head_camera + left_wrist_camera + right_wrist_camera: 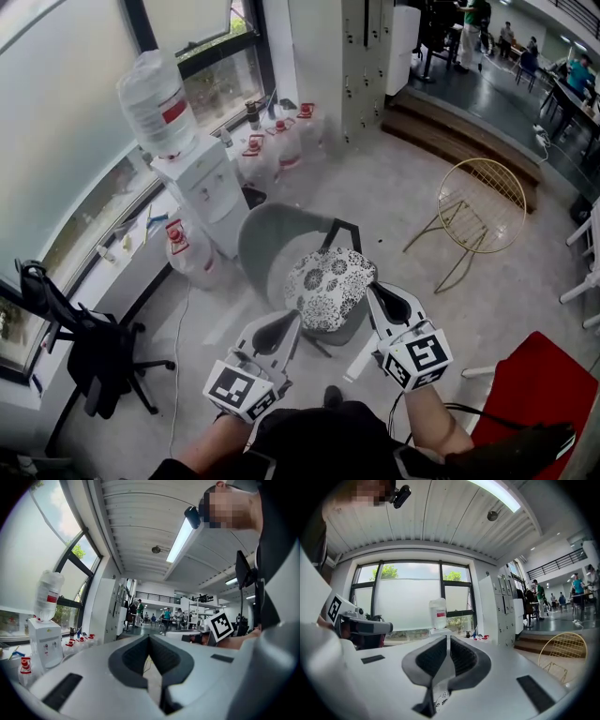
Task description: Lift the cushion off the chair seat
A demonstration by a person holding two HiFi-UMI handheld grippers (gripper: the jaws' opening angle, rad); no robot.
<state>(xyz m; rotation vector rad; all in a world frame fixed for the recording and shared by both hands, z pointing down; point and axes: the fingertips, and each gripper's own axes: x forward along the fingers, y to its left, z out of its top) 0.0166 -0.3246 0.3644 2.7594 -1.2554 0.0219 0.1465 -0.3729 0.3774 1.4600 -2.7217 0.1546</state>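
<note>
**Floral cushion pinched at both edges above the chair**

I have the cushion (330,286) raised over the front of the smooth grey shell chair (265,242). It is a soft, rounded square of white fabric printed with black flowers. My right gripper (373,293) has its dark ribbed pads (463,659) squeezed on a fold of that printed cloth, which shows between them in the right gripper view. My left gripper (294,322) has its tips clamped together at the cushion's opposite edge. I cannot make out the cloth in the left gripper view.
</note>
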